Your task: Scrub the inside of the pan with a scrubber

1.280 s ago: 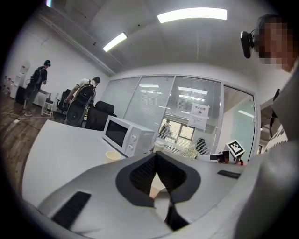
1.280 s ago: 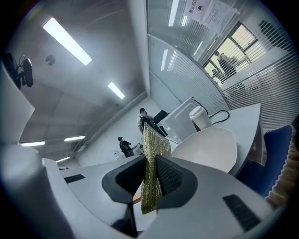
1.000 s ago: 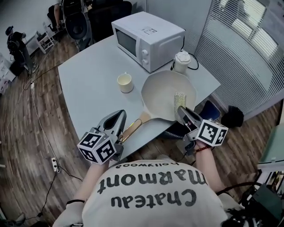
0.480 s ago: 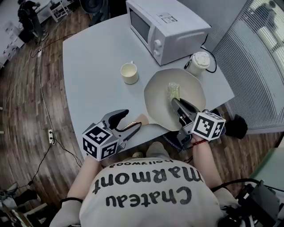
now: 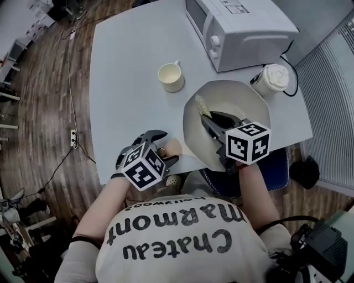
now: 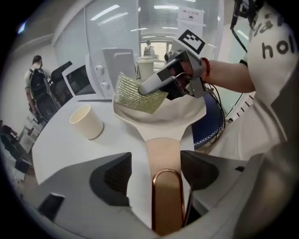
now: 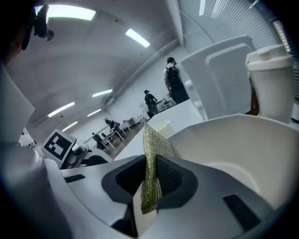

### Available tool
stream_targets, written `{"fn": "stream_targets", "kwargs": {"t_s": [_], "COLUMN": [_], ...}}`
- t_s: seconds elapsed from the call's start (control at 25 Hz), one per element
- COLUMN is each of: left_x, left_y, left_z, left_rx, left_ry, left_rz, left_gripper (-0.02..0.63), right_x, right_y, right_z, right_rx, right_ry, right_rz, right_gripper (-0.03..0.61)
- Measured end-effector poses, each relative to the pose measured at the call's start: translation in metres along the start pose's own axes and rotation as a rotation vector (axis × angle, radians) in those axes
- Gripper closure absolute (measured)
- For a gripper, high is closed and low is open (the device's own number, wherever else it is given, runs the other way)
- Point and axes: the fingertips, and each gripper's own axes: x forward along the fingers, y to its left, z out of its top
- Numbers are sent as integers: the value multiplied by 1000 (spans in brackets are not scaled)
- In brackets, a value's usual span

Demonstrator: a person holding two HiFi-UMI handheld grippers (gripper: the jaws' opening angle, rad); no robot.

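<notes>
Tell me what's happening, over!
Left gripper just opening, handle between its jaws, ungripped. Right gripper shut on scrubber, over pan. Nothing in the way.

Left gripper, jaws just opening around pan handle; right gripper tight on scrubber

A pale grey table with a rounded edge is seen standing on a floor laid with dark wood planks. A thin cable is trailed across the planks to a white power strip. A white microwave is set at the far side of the table. Slatted blinds are hung along the right side (what lies behind them cannot be told). Beneath the table's near edge something dark blue with a pale stitched border is partly shown. In the right gripper view, long ceiling lights are lit, and distant desks with standing people are shown
</notes>
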Motion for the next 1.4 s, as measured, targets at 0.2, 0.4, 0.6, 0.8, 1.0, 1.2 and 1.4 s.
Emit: {"fn": "stream_targets", "kwargs": {"t_s": [0.2,0.4,0.6,0.8,1.0,1.2,1.4], "left_x": [22,40,40,41,40,40,38], "left_y": [-10,-11,-15,-13,-9,-7,-2], "left_z": [-9,-3,-1,-6,-10,-11,-14], "left_rx": [65,166,223,273,312,334,376], "left_ry": [132,194,215,250,275,289,321], "left_rz": [-69,-42,-63,-49,-45,-49,-32], "left_gripper": [272,320,373,374,374,374,371], "right_x": [18,28,37,51,64,74,79], "right_y": [5,10,29,36,23,2,-12], "right_z": [-23,-34,-40,-42,-30,-17,-9], "right_rx": [-31,7,77,120,186,263,343], "right_ry": [103,127,157,184,119,58,39], "right_rz": [107,228,379,433,397,312,266], "right_gripper": [509,509,509,508,506,506,500]}}
